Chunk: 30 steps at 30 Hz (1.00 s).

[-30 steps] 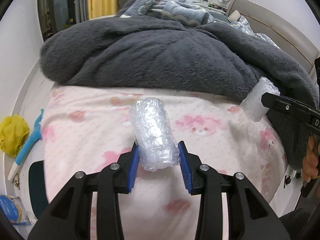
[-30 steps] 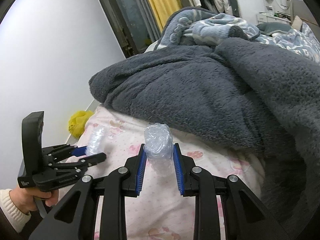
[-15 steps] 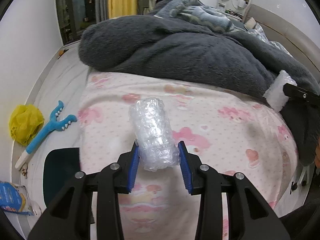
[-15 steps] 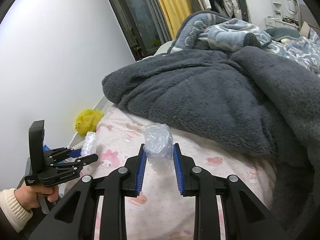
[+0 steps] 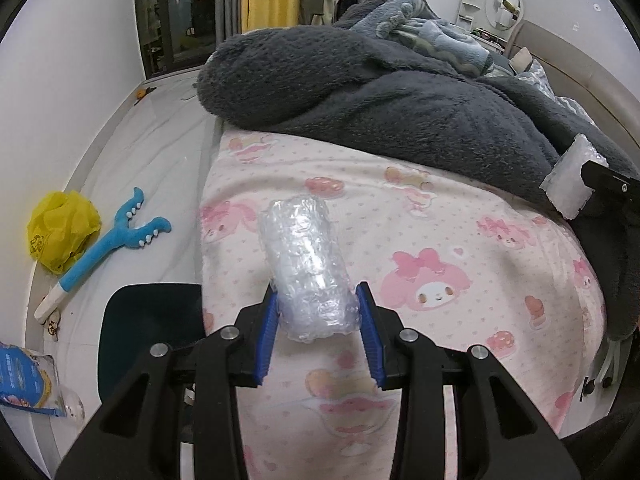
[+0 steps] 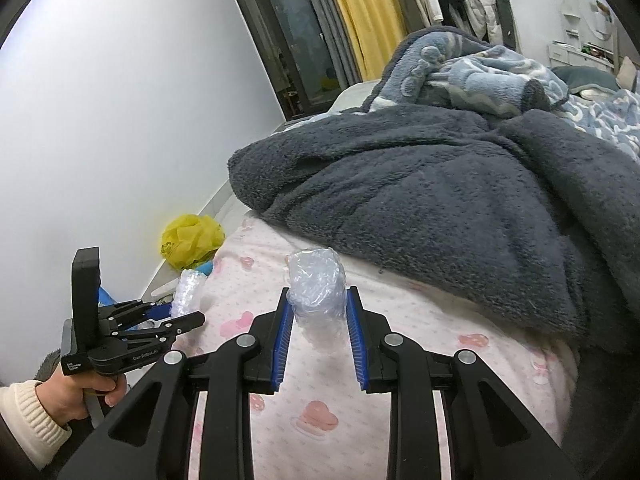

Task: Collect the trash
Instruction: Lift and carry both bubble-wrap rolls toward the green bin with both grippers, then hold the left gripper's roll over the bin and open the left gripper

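Left gripper (image 5: 318, 312) clamps a bubble-wrap roll (image 5: 306, 264) at frame centre; right gripper (image 6: 316, 322) grips a bubble-wrap wad (image 6: 316, 280) above the pink bedsheet (image 6: 420, 344).

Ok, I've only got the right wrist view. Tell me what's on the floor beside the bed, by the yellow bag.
Observer: A blue forked toy lies right against the yellow bag, with its handle pointing towards a blue packet.
Operator: Now find me somewhere to drop this stuff.
Observer: A dark container sits on the floor against the bed's edge, just left of the left gripper. I can't tell whether it's a bin.
Operator: Check the left gripper's load.
Observer: It's shut on a full roll of bubble wrap, which sticks out well past the fingers.
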Available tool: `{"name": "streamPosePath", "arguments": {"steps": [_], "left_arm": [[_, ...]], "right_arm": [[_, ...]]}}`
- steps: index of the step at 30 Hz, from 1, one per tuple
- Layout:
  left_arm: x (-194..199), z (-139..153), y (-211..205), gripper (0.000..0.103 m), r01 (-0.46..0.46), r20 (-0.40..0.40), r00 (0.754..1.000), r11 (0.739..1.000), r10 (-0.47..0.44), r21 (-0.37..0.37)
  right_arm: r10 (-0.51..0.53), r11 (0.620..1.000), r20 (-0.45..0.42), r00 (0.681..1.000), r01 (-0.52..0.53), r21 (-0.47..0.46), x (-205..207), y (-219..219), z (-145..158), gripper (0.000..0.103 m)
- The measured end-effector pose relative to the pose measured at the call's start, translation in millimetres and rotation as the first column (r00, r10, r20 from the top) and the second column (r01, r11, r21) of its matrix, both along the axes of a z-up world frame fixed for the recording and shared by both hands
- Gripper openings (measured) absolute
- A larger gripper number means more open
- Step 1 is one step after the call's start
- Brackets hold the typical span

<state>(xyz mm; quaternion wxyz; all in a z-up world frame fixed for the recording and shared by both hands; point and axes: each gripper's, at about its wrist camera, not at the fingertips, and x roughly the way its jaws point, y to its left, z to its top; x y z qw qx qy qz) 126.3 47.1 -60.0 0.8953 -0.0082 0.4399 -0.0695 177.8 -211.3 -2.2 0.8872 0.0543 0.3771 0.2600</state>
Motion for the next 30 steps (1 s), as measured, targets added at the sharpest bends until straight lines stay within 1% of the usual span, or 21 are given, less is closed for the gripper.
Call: {"name": "streamPosePath", "arguments": {"steps": [1,2,8,21,26,27,30], "left_arm": [[0,0,2,0.041,-0.003,0.0,1.0,1.0,0.003,0.0],[0,0,5,0.041,-0.006,-0.001,1.0,1.0,0.006,-0.001],[1,-7,24,0.041,-0.045,-0.021,0.999,0.999,0.045,-0.023],[-1,-26,63,0.041,-0.127,-0.067,0.99,0.991,0.124,-0.033],[-2,-29,74,0.041,-0.138,-0.062,0.989,0.99,0.135,-0.041],[-3,-27,77,0.041,-0.147,-0.059,0.988,0.988,0.144,-0.054],[-4,-23,85,0.041,-0.156,-0.047,0.987,0.986,0.154,-0.054]], "right_arm": [[0.012,1.0,0.006,1.0,-0.012,0.028,1,3,0,0.027],[0.018,0.999,0.009,1.0,-0.018,0.031,1,6,0,0.027],[0.046,0.999,0.01,0.999,-0.046,0.029,3,26,3,0.027],[0.099,0.995,0.018,0.995,-0.1,0.026,5,64,10,0.027],[0.12,0.993,0.015,0.993,-0.12,0.019,5,79,10,0.027],[0.123,0.992,0.014,0.992,-0.124,0.016,5,82,10,0.027],[0.133,0.991,0.013,0.991,-0.133,0.011,5,91,10,0.027]]}}
